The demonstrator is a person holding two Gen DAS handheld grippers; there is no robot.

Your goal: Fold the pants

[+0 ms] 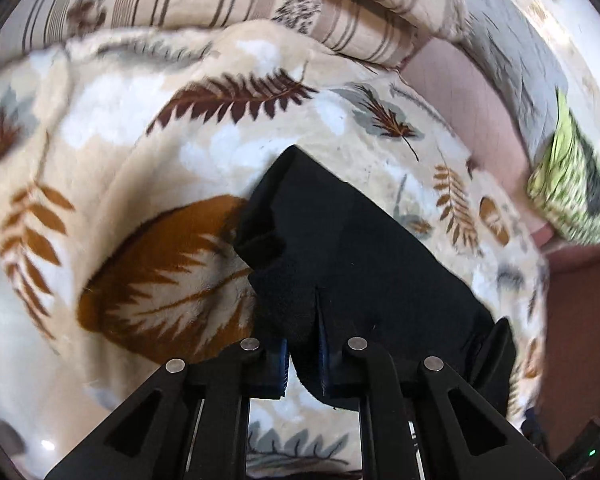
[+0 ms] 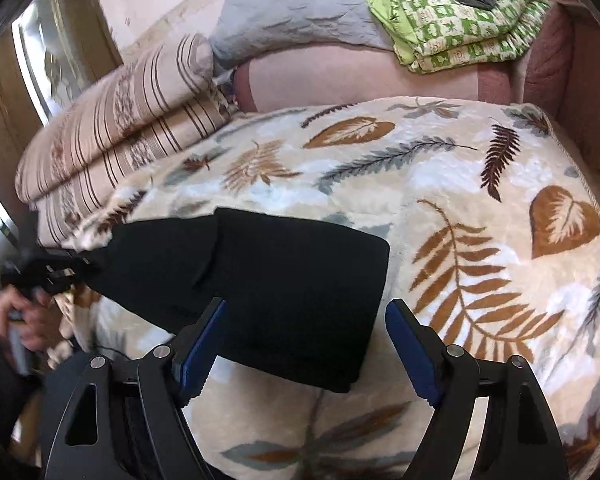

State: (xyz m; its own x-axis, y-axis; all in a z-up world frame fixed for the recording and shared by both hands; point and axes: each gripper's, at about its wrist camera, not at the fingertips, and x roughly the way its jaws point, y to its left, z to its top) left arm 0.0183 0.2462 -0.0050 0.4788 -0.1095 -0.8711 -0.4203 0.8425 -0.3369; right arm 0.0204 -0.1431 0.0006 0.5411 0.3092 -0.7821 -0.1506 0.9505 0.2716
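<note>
Two tools work the black pants [image 2: 276, 292] lying partly folded on the leaf-print blanket [image 2: 480, 208]: the left tool [image 1: 303, 364] is clamped on a fabric edge, apparently to carry it over, while the right tool [image 2: 306, 354] hovers wide open, holding nothing.

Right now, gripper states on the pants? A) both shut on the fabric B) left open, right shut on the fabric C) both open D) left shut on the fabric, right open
D: the left gripper has its blue pads closed on an edge of the black pants, while the right gripper has its jaws spread wide above the fabric, gripping nothing.
</note>
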